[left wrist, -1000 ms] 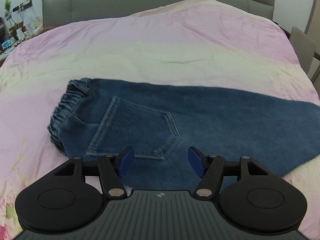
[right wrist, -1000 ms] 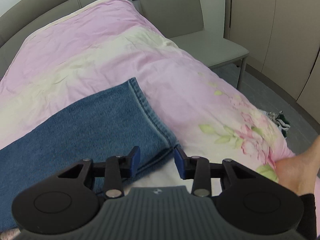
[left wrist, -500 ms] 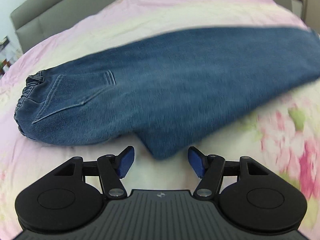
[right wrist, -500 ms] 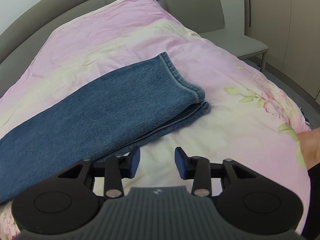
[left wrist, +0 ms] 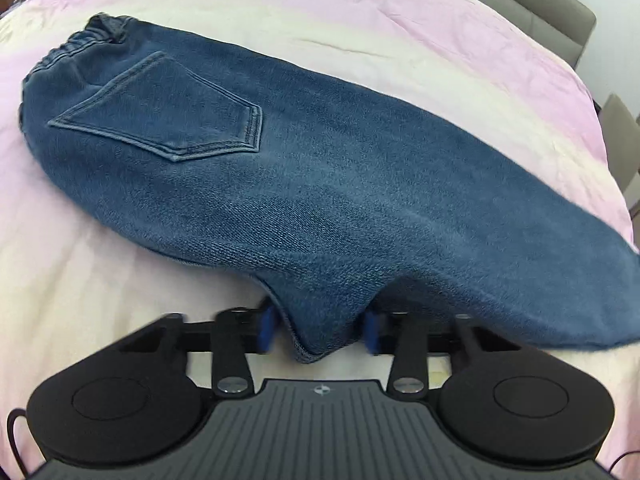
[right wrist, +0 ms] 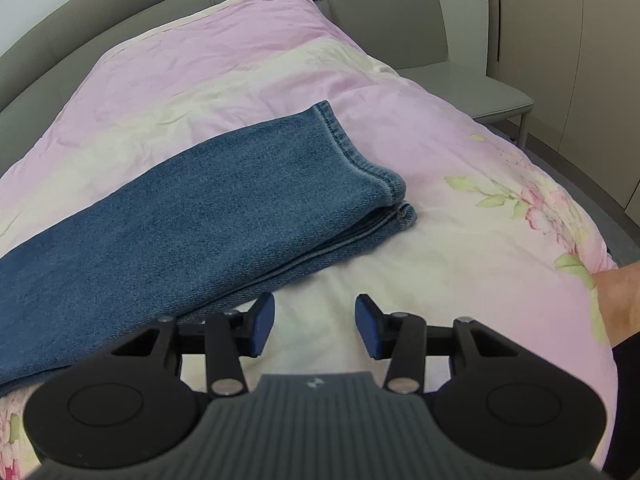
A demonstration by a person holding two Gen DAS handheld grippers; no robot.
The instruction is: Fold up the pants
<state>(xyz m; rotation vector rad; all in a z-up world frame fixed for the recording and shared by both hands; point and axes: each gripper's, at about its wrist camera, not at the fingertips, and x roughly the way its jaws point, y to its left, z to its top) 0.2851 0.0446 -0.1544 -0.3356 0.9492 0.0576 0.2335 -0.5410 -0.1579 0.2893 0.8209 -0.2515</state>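
Now left gripper [left wrist: 320, 330] fingers pinch the pants [left wrist: 312, 184].

Left gripper [left wrist: 320, 328]: jaws just closing around jeans [left wrist: 304, 184] crotch point. Right gripper [right wrist: 315, 326]: jaws opening, empty, beside hem.

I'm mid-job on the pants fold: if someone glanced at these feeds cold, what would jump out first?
First, the blue jeans lying lengthwise across the pink floral duvet, back pocket up. Next, the left gripper: its jaws have just been closing and the crotch point of the denim sits bunched between the blue pads. The right gripper hangs open over bare duvet just short of the stacked leg hems.
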